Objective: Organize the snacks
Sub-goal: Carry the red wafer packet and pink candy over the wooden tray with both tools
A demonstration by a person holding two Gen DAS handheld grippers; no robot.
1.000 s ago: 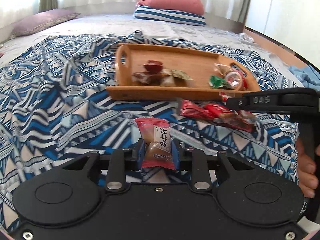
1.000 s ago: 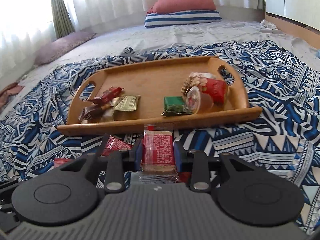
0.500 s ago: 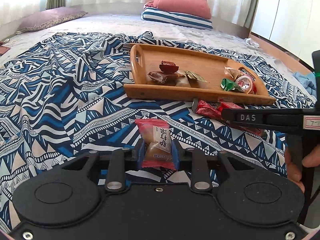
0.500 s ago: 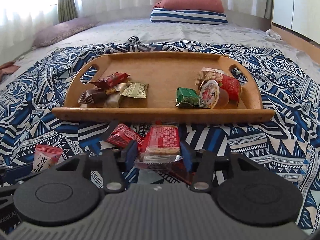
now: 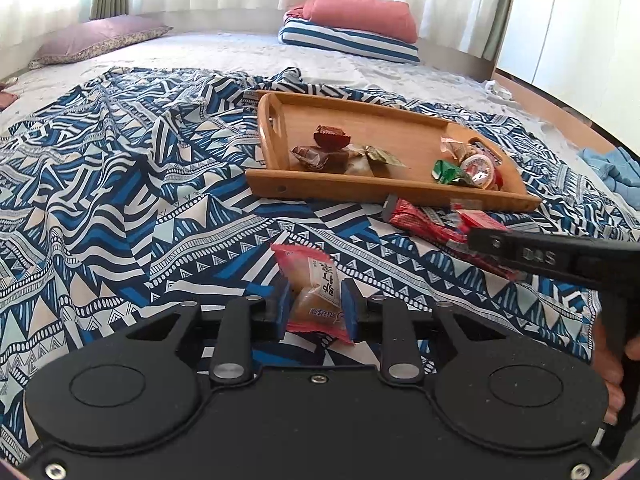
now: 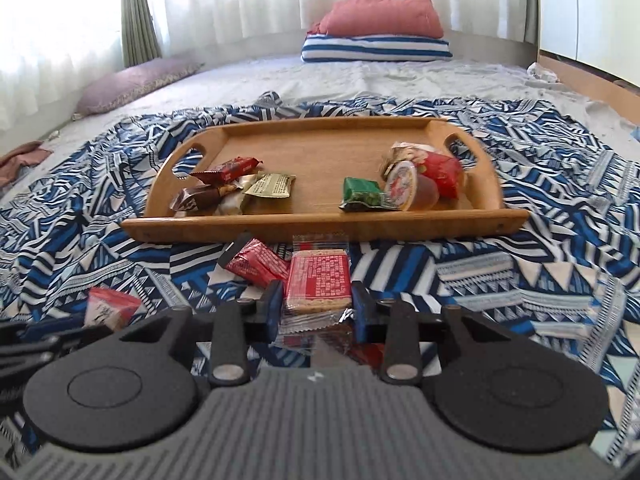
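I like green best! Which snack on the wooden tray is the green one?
The small green foil-wrapped snack on the wooden tray, right beside the round jelly cup. The other wrappers there are red, brown or pale olive.

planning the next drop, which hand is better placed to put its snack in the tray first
Right. The right gripper faces the wooden tray squarely from just before its near rim, fingers around the cracker pack. The left gripper, with its pink snack, sits farther back.

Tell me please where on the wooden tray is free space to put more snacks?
The tray is bare in the middle, between the olive packet and green packet, and along the far wall. Crowded: left pile by the handle, right cluster around the jelly cup.
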